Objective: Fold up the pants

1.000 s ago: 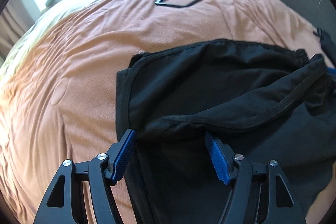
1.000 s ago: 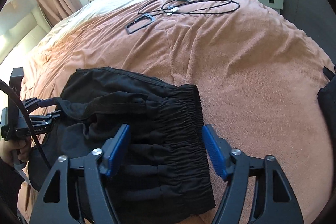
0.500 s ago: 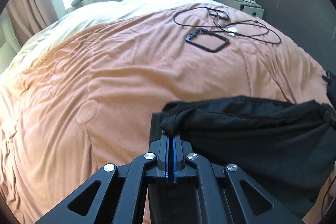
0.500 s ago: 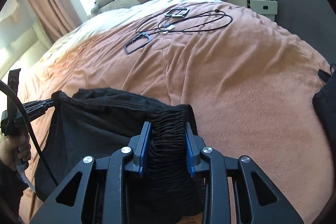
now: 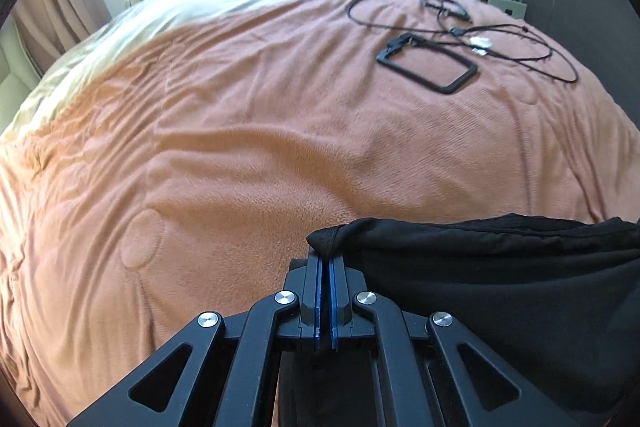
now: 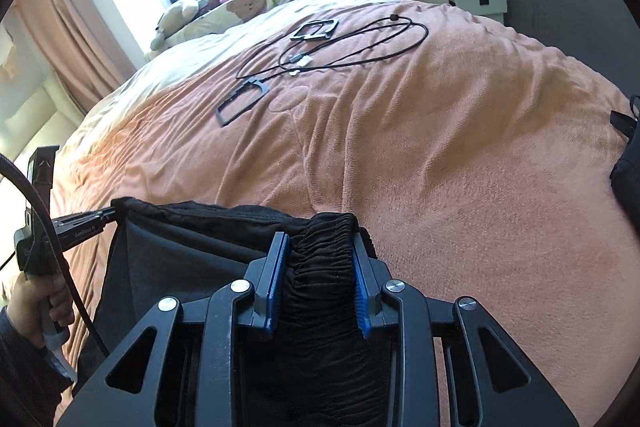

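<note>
While a hand (image 6: 44,301) at the far left holds its handle, the left gripper (image 5: 325,259) has its jaws clamped tight on a corner of the black pants (image 5: 500,279), lifted off the orange blanket (image 5: 260,147). To the right, the cloth stretches across to the right gripper (image 6: 320,247), whose jaws pinch the gathered elastic waistband (image 6: 324,247). Farther back on the bed, right of centre, lie a black frame (image 5: 426,63) and a looped cable (image 5: 520,43).

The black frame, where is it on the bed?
The frame lies flat on the orange blanket at the far right of the left view, beside the looped cable, far from the pants.
</note>
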The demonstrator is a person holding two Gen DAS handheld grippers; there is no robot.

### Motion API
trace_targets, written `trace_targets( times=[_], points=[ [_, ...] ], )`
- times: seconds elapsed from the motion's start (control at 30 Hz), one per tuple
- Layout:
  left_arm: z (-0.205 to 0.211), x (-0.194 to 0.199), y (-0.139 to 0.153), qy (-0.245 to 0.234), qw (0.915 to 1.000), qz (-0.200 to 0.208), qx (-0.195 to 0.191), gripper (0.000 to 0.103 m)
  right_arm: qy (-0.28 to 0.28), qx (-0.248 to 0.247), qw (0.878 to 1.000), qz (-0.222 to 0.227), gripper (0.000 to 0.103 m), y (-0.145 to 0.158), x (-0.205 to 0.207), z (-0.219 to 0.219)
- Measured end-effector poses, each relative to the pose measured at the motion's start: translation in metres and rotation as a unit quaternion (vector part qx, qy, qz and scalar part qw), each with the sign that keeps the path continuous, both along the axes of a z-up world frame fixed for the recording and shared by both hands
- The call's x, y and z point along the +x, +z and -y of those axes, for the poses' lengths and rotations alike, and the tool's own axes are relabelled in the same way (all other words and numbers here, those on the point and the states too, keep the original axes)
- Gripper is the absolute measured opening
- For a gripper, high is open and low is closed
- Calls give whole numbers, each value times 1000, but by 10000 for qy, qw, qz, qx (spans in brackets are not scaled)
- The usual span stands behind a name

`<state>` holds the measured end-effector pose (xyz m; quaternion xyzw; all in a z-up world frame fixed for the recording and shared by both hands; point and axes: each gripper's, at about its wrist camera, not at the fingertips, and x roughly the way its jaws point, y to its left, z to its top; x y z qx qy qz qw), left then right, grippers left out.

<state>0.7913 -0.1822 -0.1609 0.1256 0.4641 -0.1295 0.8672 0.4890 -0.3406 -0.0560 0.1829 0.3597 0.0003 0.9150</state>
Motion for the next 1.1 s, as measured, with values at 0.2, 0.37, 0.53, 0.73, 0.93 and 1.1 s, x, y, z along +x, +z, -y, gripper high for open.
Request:
trace_targets(
  times=[0.2, 0.37, 0.53, 0.73, 0.93, 1.1],
  points=[
    [-4, 3, -7, 285, 9992, -211, 179, 44, -81, -6, 9998, -189, 54, 5, 2, 1],
    [-24, -17, 12, 357, 9991, -195, -127, 65, -56, 332, 9994, -21, 66, 14, -13, 17],
    [-43, -46, 21, 395, 9985, -274, -272, 65, 75, 636, 9979, -73, 66, 13, -27, 30],
    [-69, -85, 31, 529, 9971, -371, -402, 65, 173, 707, 9973, -54, 66, 19, -41, 41],
    [-79, -116, 35, 588, 9958, -431, -550, 66, 174, 634, 9978, -9, 85, 21, -59, 43],
    [-79, -143, 36, 572, 9953, -425, -654, 95, 147, 461, 9988, -48, 99, 21, -76, 40]
  ],
)
